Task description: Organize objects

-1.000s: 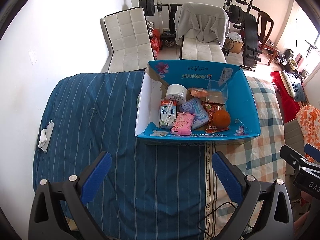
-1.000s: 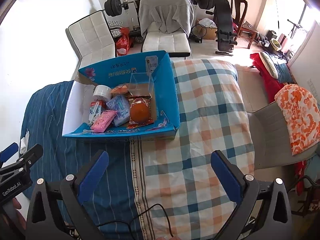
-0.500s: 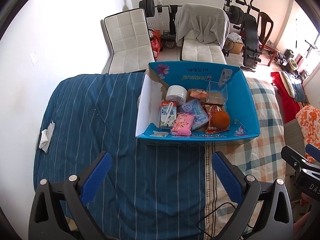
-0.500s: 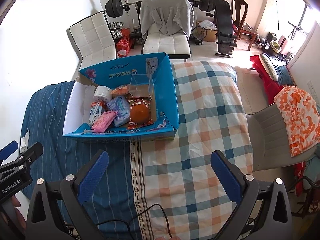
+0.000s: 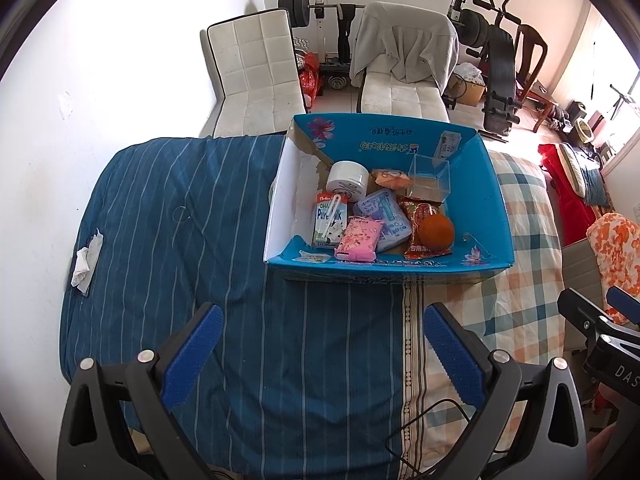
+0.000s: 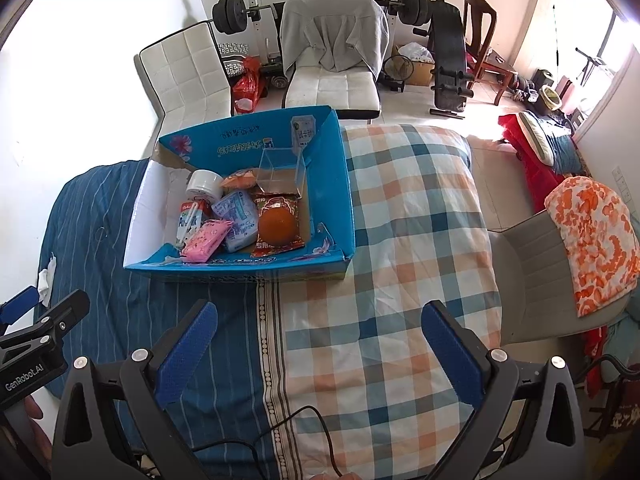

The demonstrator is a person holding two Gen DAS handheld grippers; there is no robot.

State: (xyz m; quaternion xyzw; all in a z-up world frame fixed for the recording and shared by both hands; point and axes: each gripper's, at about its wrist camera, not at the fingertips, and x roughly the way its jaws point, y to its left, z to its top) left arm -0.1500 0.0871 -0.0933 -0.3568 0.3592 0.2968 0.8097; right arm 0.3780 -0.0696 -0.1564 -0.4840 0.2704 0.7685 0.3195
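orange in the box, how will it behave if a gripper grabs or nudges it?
The orange is round, so it will probably roll if nudged. It rests on a glossy red packet, which may slide underneath. Likely firm enough for the open left gripper, but the curved skin could slip from flat pads.

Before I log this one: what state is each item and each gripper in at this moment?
left gripper: open, empty, above the bed
right gripper: open, empty, above the bed
blue cardboard box: open-topped, on the bed
milk carton: lying flat in the box
white jar: lid on
clear plastic box: upright, open, empty
orange: resting on a red packet
pink packet: lying flat
crumpled tissue: on the bed's edge
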